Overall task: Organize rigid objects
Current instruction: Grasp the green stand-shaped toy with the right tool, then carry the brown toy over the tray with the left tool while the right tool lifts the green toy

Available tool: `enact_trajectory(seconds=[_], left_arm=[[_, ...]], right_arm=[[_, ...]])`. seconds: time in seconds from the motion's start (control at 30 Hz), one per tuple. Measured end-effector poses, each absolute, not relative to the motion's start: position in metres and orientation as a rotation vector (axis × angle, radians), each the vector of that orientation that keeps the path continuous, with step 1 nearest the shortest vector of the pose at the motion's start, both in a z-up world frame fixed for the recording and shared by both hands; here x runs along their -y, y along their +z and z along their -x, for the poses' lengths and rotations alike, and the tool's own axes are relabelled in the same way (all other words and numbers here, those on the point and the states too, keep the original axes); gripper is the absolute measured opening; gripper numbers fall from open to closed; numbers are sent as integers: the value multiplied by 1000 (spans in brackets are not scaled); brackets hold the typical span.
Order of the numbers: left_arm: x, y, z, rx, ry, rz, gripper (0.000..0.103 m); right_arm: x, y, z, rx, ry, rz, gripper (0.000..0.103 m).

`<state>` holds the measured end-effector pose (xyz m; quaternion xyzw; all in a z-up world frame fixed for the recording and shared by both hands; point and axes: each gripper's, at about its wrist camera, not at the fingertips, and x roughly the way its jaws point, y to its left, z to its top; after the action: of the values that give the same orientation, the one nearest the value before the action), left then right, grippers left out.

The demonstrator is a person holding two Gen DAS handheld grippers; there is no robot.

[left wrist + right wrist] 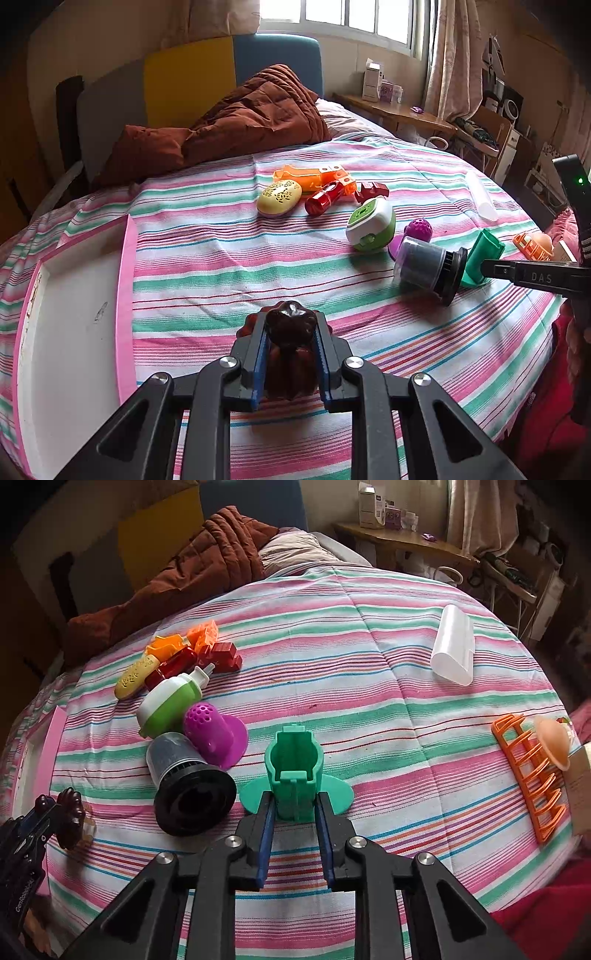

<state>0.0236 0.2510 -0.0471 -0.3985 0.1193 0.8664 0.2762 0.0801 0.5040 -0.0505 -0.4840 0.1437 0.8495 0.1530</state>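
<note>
My left gripper (290,328) is shut on a dark brown fluted mould (290,354) just above the striped bedsheet, right of the pink-rimmed white tray (125,280). It also shows in the right wrist view (70,818). My right gripper (295,805) is shut on the base of a green plastic holder (294,764), which also shows in the left wrist view (484,254). A black-and-clear jar (184,790) and a purple perforated cap (216,734) lie just left of the holder.
A green-white case (371,223), yellow oval box (279,197), red cylinder (325,197) and orange pieces (314,173) lie mid-bed. A translucent white container (452,646) and orange rack (532,775) lie right. A brown quilt (240,122) is at the headboard.
</note>
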Motion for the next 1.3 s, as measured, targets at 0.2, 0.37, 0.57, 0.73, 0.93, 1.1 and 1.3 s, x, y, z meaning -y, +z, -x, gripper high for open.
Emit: enact_trajectory(seconds=[0.2,0.37,0.57,0.73,0.93,1.1,1.3], left_arm=[[-249,-46,-23,-299,2326,1073,21],[-248,-42,-24,-282,2323,1057,21],[-251,-42,-26,-295,2317,1053,21],[-252,-44,-27,-299,2313,1056,21],[-253,-46,-25,-293,2307,1068,21],[-252,-47,-23,-279,2290,1090,21],[-251,-47,-24,-274,2265,1089,21]], right_arm=[[-502,-43,-82,-373,2444,1347,22],[-491,-27,-84,-240,2461,1267,3],[-488,-21,-86,-196,2465,1237,3],[-492,-24,-86,-219,2454,1245,4],[-496,-25,-87,-251,2459,1243,32],[-518,-20,-85,-400,2450,1249,52],[-525,-44,-41,-389,2401,1556,52]])
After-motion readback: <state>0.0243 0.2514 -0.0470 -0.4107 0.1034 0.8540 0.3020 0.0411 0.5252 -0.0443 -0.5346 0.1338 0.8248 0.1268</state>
